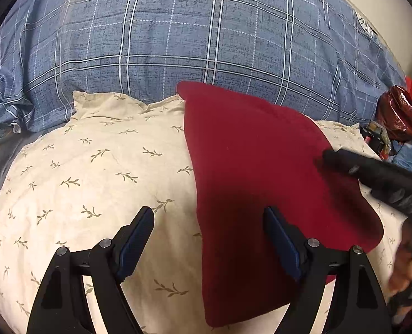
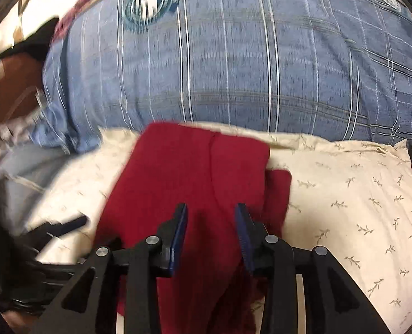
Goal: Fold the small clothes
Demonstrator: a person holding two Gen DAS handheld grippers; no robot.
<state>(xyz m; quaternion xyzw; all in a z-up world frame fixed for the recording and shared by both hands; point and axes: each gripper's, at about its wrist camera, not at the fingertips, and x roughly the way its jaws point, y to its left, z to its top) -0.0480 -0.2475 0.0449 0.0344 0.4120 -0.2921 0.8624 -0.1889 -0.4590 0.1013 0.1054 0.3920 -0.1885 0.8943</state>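
on the cream leaf-print pillow lies a soft, floppy red knit cloth; left gripper jaws spread wide, right gripper jaws part open, pinching nothing; take hold at an edge.

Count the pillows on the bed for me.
2. A cream leaf-print pillow lies nearest, under the red cloth. A blue plaid pillow sits just behind, touching it. More may be hidden beyond the views.

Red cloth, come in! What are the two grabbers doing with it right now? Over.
Left gripper open, holding nothing. Right gripper part open over the red cloth, not pinching it. Cloth lies on the cream pillow, one layer folded over. Nothing in the way.
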